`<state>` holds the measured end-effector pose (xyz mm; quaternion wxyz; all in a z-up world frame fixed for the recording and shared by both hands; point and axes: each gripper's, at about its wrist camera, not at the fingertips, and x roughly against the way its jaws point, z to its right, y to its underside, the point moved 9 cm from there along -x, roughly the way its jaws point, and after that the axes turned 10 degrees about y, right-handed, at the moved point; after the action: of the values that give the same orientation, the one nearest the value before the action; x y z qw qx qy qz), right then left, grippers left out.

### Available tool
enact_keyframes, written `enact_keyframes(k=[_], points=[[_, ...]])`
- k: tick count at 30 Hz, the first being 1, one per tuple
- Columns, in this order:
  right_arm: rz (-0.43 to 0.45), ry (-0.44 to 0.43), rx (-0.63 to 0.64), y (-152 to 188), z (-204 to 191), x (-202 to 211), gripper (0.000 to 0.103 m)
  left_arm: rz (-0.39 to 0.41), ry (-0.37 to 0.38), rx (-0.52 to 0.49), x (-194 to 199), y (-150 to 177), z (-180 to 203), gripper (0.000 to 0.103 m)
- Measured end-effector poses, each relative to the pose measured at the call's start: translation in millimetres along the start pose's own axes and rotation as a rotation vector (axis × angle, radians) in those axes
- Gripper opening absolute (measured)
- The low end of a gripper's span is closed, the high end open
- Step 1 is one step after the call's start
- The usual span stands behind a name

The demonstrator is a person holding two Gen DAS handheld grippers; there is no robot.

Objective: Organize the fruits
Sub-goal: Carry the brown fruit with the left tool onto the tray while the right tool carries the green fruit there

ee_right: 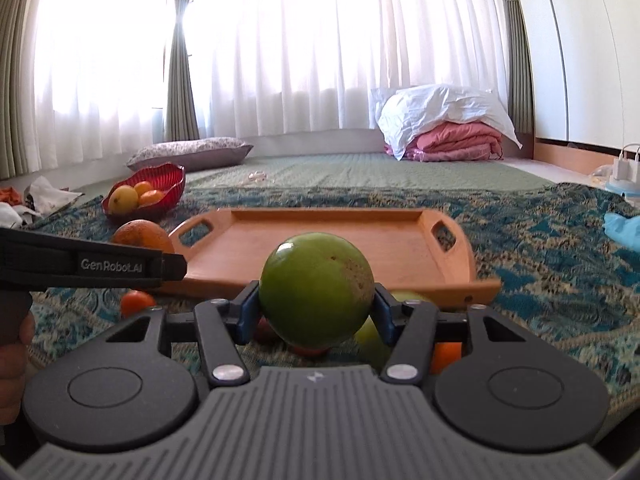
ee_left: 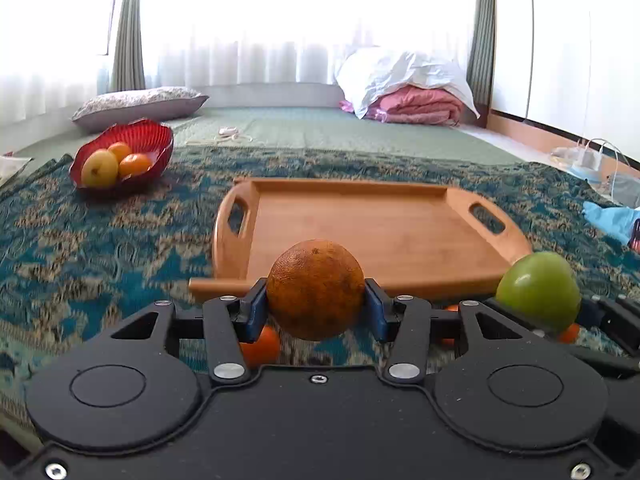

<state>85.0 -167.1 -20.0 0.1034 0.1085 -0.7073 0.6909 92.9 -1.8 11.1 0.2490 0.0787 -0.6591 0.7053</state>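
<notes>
Wooden tray (ee_left: pixel 360 232) long axis crosswise; left claw (ee_left: pixel 316 304) clamping orange (ee_left: pixel 316 288), right claw (ee_right: pixel 316 306) green fruit (ee_right: pixel 316 288)

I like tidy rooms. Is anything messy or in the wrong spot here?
Yes. Small fruits lie loose on the patterned blanket before the wooden tray, which holds nothing, while the red bowl has some. Crumpled cloths sit at the left.
</notes>
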Motion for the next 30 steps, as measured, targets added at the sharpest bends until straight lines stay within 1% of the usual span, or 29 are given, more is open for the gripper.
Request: enact_keyframes(k=[3,8,11,14,18,21,24,27,30], points=[[-0.002,0.0,-0.003,-20,10,-12,0.059,-0.017,0.011,0.018,-8,-15,-5,0.046],[-0.082,-0.025,-0.039,-53,33,-51,0.06,-0.052,0.023,0.049,-33,-43,-20,0.046],[-0.133,-0.035,-0.049,-65,45,-79,0.06,-0.068,0.033,0.069,-54,-60,-28,0.046],[-0.175,-0.021,-0.054,-71,53,-108,0.059,-0.097,0.046,0.096,-79,-71,-33,0.046],[-0.257,-0.015,-0.08,-68,58,-142,0.059,-0.152,0.046,0.134,-114,-74,-40,0.046],[-0.299,-0.003,-0.057,-63,58,-160,0.059,-0.187,0.035,0.14,-137,-72,-46,0.046],[-0.337,0.008,-0.016,-57,55,-175,0.059,-0.209,0.023,0.142,-154,-67,-52,0.046],[-0.379,0.015,0.002,-49,52,-187,0.059,-0.247,0.011,0.159,-169,-59,-60,0.046],[-0.412,0.024,0.014,-42,51,-195,0.059,-0.278,-0.007,0.153,-178,-52,-66,0.046]])
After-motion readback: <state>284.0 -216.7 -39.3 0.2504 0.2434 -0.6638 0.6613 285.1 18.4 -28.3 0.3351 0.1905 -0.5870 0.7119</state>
